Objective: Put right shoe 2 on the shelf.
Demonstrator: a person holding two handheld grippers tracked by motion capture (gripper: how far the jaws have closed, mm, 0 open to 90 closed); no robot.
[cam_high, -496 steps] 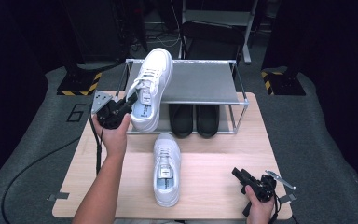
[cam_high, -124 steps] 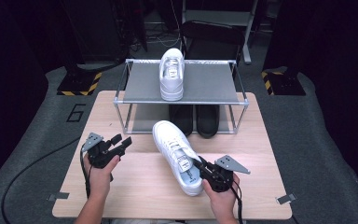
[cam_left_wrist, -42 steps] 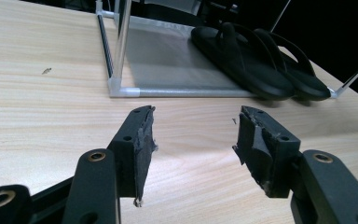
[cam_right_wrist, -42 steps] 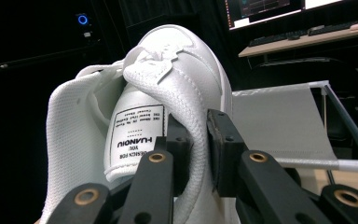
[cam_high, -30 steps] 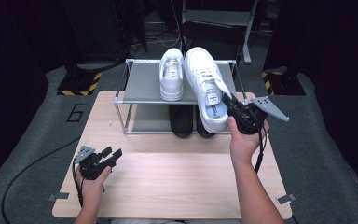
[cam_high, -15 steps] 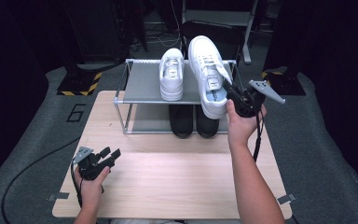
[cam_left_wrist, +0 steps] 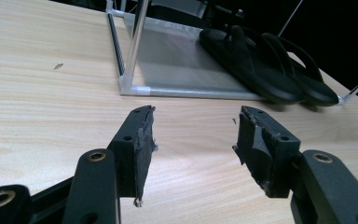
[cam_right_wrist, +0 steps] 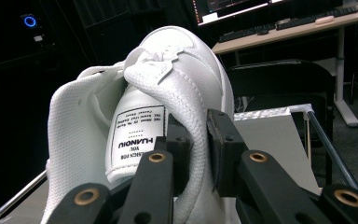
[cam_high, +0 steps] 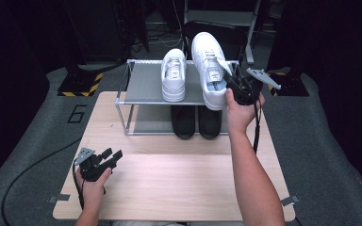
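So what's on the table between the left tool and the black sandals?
Nothing but bare wood and the rack's silver corner post, as the left gripper view shows. The left tool is open, facing the black sandals.

Readable markings:

1. Tongue label [cam_right_wrist: 135,133] of the white sneaker [cam_right_wrist: 177,70], right gripper view: the brand word "HUANQIU" is printed in bold black capitals and appears upside down. The smaller lines printed on the same label are too fine to read.

2. Floor mat [cam_high: 42,117], high view: a large dark numeral "6" [cam_high: 78,113] lies just left of the counter [cam_high: 169,188], near its far left corner.
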